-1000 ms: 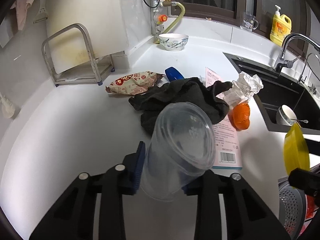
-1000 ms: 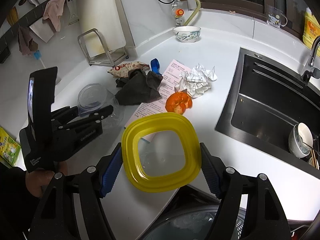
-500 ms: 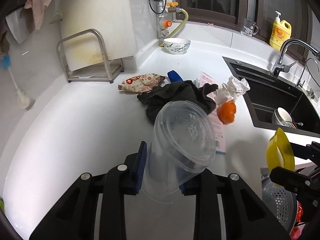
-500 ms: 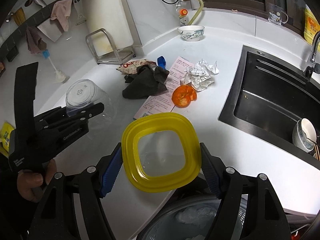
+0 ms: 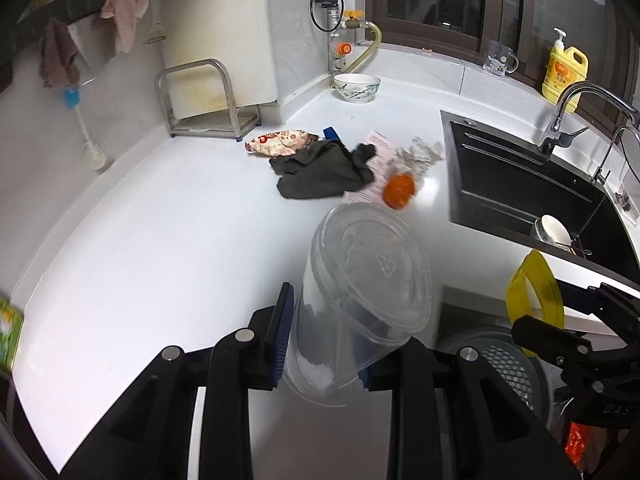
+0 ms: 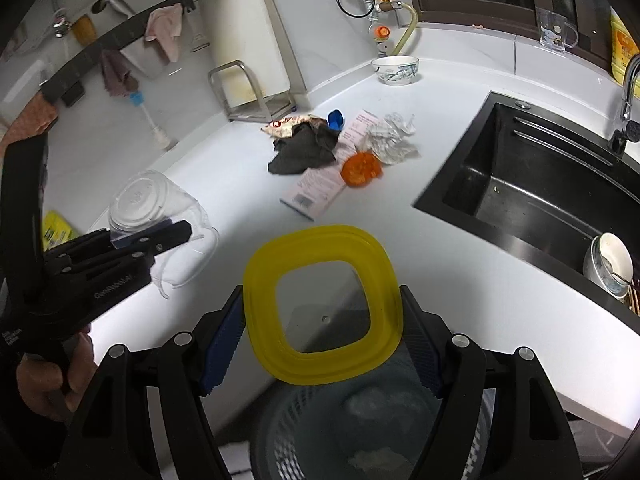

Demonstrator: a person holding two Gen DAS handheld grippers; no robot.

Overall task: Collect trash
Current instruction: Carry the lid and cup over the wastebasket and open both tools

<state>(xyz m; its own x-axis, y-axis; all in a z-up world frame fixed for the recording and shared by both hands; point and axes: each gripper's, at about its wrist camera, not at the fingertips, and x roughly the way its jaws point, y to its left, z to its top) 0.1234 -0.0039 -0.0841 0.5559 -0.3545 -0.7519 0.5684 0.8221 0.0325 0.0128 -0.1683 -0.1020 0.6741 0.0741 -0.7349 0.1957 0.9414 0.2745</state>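
Note:
My left gripper (image 5: pixel 324 340) is shut on a clear plastic container (image 5: pixel 360 292) and holds it above the white counter near its front edge; it also shows in the right wrist view (image 6: pixel 148 208). My right gripper (image 6: pixel 322 340) is shut on a yellow-rimmed lid (image 6: pixel 324 304) and holds it over a grey mesh trash bin (image 6: pixel 360 432); the lid also shows in the left wrist view (image 5: pixel 534 296). On the counter lie a snack wrapper (image 5: pixel 280 142), a dark cloth (image 5: pixel 324 170), an orange peel (image 5: pixel 398 190), crumpled paper (image 6: pixel 390 138) and a pink leaflet (image 6: pixel 320 184).
A black sink (image 6: pixel 540 184) with a bowl (image 6: pixel 608 264) lies to the right. A patterned bowl (image 5: pixel 356 86) stands at the back by the pipes. A metal rack (image 5: pixel 204 100) stands at the back left. A yellow soap bottle (image 5: pixel 564 72) is on the sill.
Both grippers have pulled back from the counter toward the bin with their loads. The trash pile looks farther away. The bin now fills more of the right wrist view.

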